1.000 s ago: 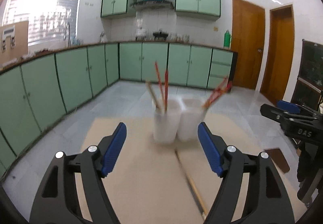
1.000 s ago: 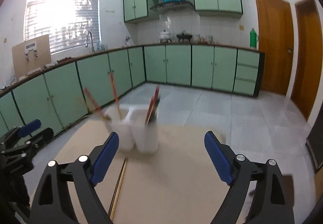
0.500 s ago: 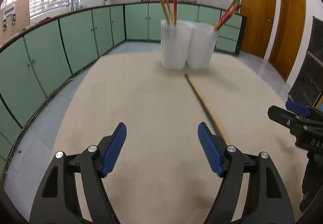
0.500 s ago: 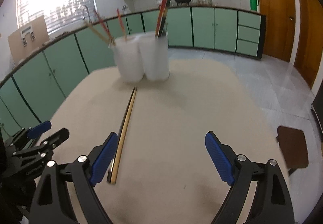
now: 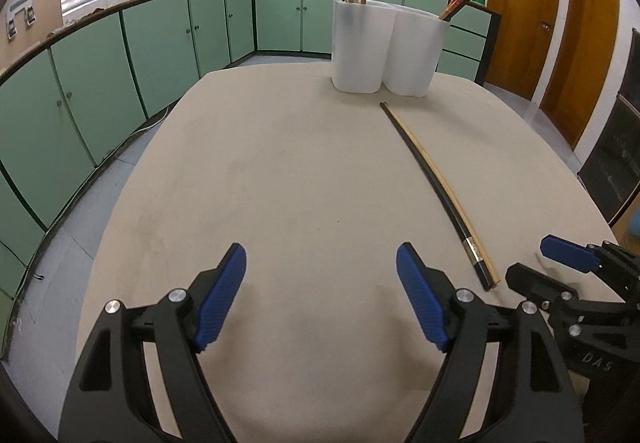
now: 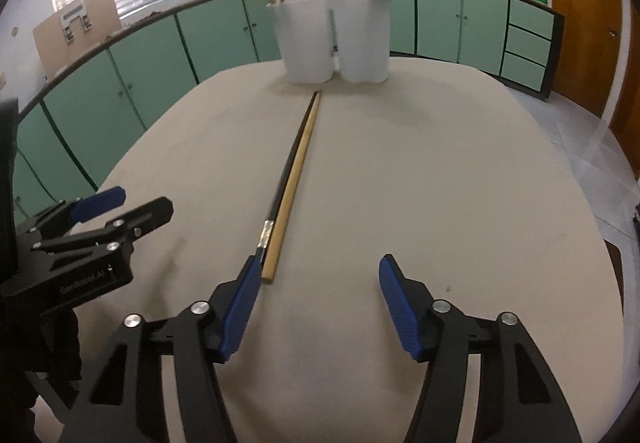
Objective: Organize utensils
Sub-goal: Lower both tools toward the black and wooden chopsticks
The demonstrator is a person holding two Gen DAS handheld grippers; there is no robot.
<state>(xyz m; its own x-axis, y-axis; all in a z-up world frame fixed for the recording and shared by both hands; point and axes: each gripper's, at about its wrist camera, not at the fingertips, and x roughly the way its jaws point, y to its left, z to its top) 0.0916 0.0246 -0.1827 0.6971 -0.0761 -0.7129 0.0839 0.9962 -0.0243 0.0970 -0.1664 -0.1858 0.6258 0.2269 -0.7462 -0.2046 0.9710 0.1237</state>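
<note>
Chopsticks (image 6: 289, 183) lie just ahead of my right tongs (image 6: 316, 297), released beside them; left tongs (image 5: 321, 293) released, idle.

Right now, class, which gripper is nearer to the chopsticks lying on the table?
Right. The right gripper has one finger almost at the near end of the chopsticks. The left gripper sits off to their left, well apart.

Two low wrist views, facing forward, sharing table (image 5: 280, 163), holder (image 6: 332, 39)
</note>
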